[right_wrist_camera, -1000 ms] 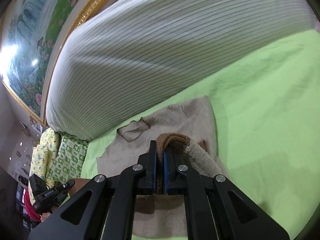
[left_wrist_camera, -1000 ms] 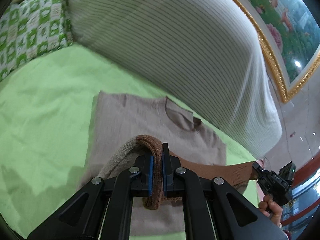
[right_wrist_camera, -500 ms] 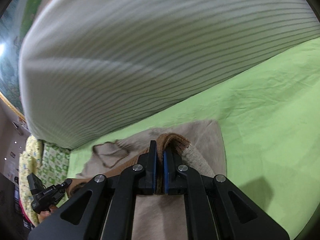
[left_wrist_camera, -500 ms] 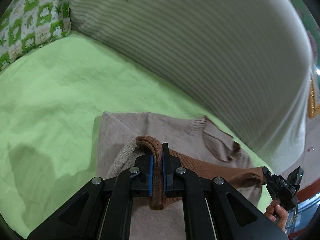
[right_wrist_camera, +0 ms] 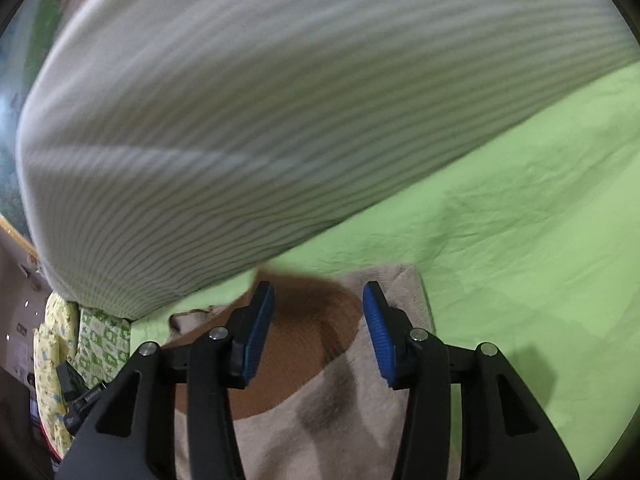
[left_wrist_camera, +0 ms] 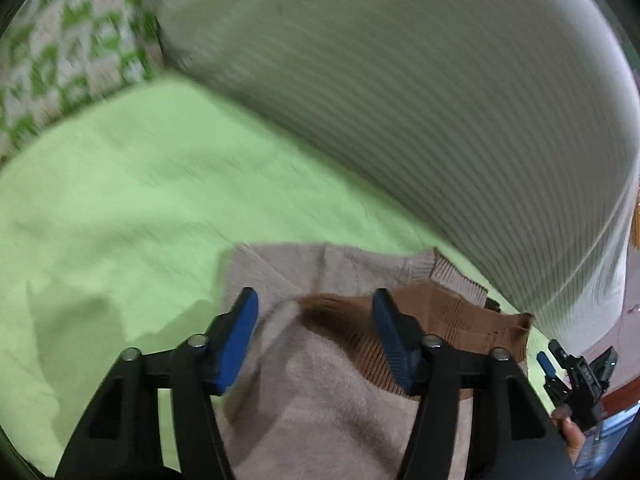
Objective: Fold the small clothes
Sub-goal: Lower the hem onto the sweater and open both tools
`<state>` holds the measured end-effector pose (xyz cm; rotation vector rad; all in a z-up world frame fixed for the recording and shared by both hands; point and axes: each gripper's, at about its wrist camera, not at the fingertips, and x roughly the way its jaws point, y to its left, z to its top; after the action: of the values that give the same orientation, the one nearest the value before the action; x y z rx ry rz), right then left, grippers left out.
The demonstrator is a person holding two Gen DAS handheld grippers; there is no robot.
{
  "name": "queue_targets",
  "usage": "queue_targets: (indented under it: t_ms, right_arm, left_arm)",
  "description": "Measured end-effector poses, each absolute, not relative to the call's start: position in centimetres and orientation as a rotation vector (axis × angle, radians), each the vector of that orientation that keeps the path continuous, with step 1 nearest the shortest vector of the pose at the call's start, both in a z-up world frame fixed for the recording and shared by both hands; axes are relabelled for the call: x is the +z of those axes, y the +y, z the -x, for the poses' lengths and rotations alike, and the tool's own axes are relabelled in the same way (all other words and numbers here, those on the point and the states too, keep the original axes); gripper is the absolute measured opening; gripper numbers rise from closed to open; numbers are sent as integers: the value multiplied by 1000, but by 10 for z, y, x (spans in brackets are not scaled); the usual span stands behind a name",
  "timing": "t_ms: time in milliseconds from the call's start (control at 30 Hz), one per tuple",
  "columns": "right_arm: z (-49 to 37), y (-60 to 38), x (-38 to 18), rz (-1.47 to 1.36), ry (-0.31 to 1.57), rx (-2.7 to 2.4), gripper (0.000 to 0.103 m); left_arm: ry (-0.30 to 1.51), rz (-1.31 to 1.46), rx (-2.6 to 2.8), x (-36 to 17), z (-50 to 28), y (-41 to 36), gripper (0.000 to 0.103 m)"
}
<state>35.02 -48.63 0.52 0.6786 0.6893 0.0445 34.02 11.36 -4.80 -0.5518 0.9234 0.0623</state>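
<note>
The left gripper (left_wrist_camera: pixel 316 334) is standing wide apart, its jaws having just been opening, and its blue pads (left_wrist_camera: pixel 236 334) are touching nothing. The sweater (left_wrist_camera: pixel 320 392) is lying flat below and between them, with its brown hem (left_wrist_camera: pixel 440 320) folded up across the tan body and reaching toward the collar. The right gripper (right_wrist_camera: pixel 318 330) has also just been opening, and its pads (right_wrist_camera: pixel 378 336) are gripping nothing. The sweater (right_wrist_camera: pixel 328 412) is lying under this gap too, with the brown hem (right_wrist_camera: pixel 304 344) right between the pads. The sweater is resting on a green sheet (right_wrist_camera: pixel 520 240). A big striped pillow (right_wrist_camera: pixel 280 100) is sitting just behind it. A green checked pillow (left_wrist_camera: pixel 68 52) is sitting off to the side.
</note>
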Motion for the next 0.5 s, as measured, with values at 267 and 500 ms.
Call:
queue_targets:
  t_ms: [267, 500]
  right_arm:
    - [-316, -426, 20, -498, 735, 207, 48]
    - [-323, -356, 4, -262, 841, 290, 55]
  left_arm:
    - [980, 481, -109, -36, -294, 71, 61]
    - [1074, 202, -276, -52, -299, -18, 65]
